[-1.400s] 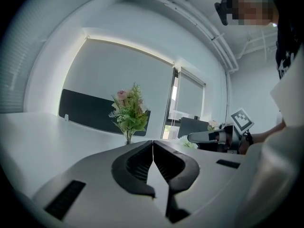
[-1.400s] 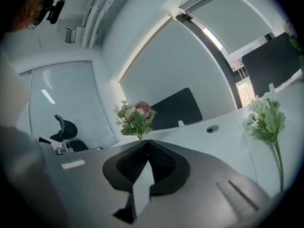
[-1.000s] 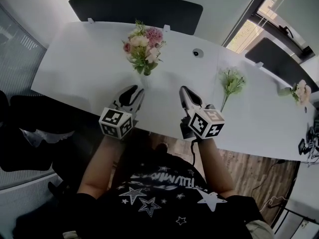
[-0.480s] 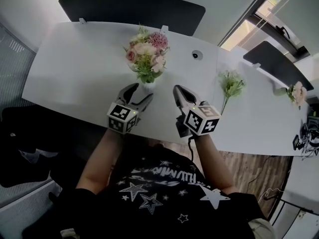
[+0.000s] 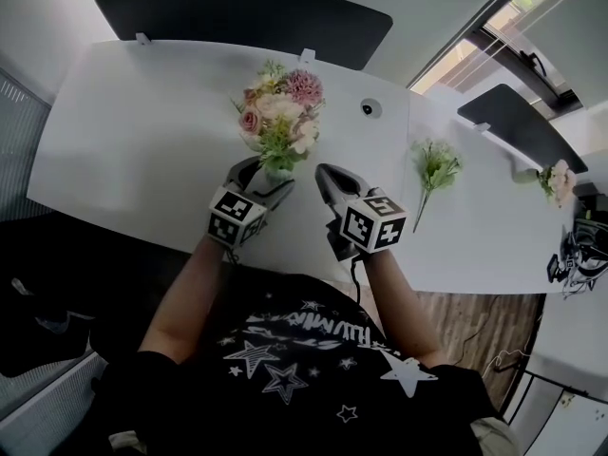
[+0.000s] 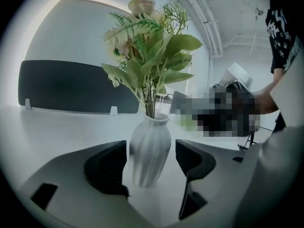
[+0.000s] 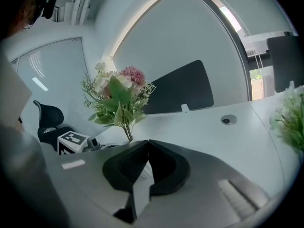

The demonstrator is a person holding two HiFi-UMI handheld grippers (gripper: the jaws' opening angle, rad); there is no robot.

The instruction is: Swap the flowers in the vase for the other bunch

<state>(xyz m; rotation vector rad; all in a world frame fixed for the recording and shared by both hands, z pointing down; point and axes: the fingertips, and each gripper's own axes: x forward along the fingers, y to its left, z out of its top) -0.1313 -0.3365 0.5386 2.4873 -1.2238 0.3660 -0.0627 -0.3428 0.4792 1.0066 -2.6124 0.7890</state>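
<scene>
A white ribbed vase (image 6: 149,148) holds a bunch of pink and cream flowers (image 5: 278,122) on the white table (image 5: 142,131). My left gripper (image 6: 151,152) is open. Its jaws have just been opening and now stand on either side of the vase, with a gap between each pad and the vase. In the head view the left gripper (image 5: 268,180) sits at the vase's foot. My right gripper (image 5: 324,173) is shut and empty, just right of the vase, and its view shows the flowers (image 7: 118,99) above its closed tips (image 7: 147,145). The other bunch (image 5: 432,167), green and white, lies flat on the table further right.
A third bunch (image 5: 557,179) lies at the table's far right end. A round cable port (image 5: 368,108) sits behind the vase to the right. A dark screen (image 5: 247,17) runs along the table's far edge. The person's body stands at the near edge.
Both grippers have moved forward and closer to the vase. The left jaws have opened wide and now straddle the vase. The right jaws stay shut.
</scene>
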